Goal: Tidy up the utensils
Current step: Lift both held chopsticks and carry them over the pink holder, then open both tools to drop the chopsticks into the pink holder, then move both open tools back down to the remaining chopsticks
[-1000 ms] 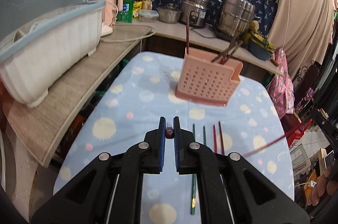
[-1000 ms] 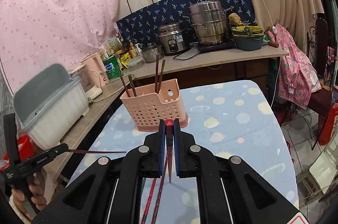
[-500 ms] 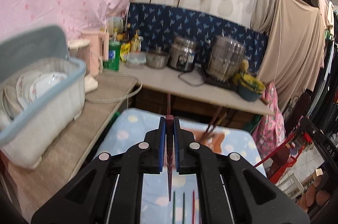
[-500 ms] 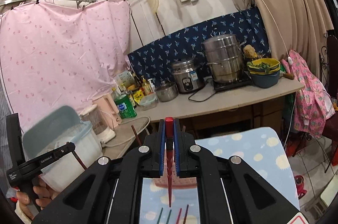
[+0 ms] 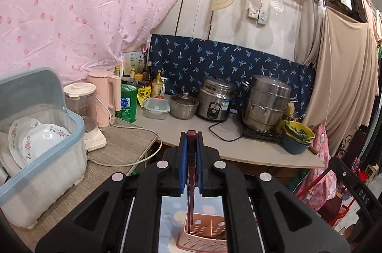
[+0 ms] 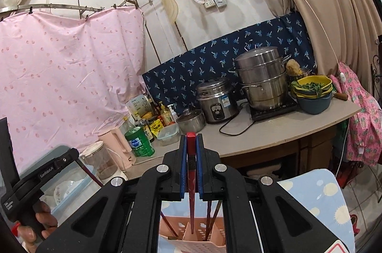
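Note:
My left gripper (image 5: 191, 137) is shut on a dark red chopstick (image 5: 190, 200) that hangs point down, its tip inside the pink perforated utensil holder (image 5: 205, 236) below. My right gripper (image 6: 191, 138) is shut on a red chopstick (image 6: 191, 195), also point down, its tip over the middle compartment of the same pink holder (image 6: 191, 241). Several dark chopsticks (image 6: 212, 214) stand in the holder. The left gripper's body (image 6: 40, 179) and the hand holding it show at the lower left of the right wrist view.
The holder stands on a blue dotted table (image 6: 320, 195). A dish rack with plates (image 5: 35, 150) sits at the left. Behind, a counter (image 5: 191, 129) carries a blender, a kettle, bottles, a rice cooker (image 5: 216, 102) and a steamer pot (image 5: 267, 105).
Both grippers have tilted up and moved over the pink holder, each holding its chopstick. The chopsticks now hang vertically with their tips at the holder; the loose chopsticks on the table are out of view.

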`<state>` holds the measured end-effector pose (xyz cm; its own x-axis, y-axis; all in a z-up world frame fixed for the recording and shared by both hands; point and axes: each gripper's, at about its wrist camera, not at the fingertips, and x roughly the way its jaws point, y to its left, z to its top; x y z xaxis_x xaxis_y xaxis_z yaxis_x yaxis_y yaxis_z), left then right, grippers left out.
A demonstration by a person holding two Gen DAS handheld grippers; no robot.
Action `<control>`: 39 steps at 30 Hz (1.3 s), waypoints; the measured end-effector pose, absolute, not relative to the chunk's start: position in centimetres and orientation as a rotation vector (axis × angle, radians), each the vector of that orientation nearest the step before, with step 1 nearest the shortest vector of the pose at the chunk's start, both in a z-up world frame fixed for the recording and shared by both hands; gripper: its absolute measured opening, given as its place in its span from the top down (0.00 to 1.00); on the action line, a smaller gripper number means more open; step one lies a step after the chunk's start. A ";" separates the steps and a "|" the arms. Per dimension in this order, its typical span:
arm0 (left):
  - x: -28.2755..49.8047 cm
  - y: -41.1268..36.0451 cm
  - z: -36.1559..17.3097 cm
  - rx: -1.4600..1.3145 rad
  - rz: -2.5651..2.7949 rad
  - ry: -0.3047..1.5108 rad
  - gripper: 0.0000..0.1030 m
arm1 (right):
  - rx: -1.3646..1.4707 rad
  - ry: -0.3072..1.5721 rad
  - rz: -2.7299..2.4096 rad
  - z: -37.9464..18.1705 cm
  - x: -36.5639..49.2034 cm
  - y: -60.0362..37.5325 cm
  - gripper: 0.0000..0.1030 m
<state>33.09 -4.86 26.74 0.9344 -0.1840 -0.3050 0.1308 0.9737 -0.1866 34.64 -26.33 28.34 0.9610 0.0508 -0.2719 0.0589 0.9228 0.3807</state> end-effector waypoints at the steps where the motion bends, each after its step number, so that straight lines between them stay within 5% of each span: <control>1: 33.5 -5.0 26.2 -0.165 -0.163 0.336 0.93 | 0.399 0.296 -0.001 27.7 35.1 -26.3 0.93; 17: 35.8 -4.9 19.6 -0.175 -0.171 0.491 0.93 | 0.375 0.437 -0.014 21.3 37.7 -25.0 0.91; 23: 34.4 -4.3 19.8 -0.173 -0.158 0.482 0.74 | 0.369 0.409 -0.022 22.3 36.2 -25.0 0.90; 39: 27.0 -2.9 18.5 -0.115 -0.121 0.511 0.68 | 0.307 0.425 0.017 22.3 27.9 -22.5 0.84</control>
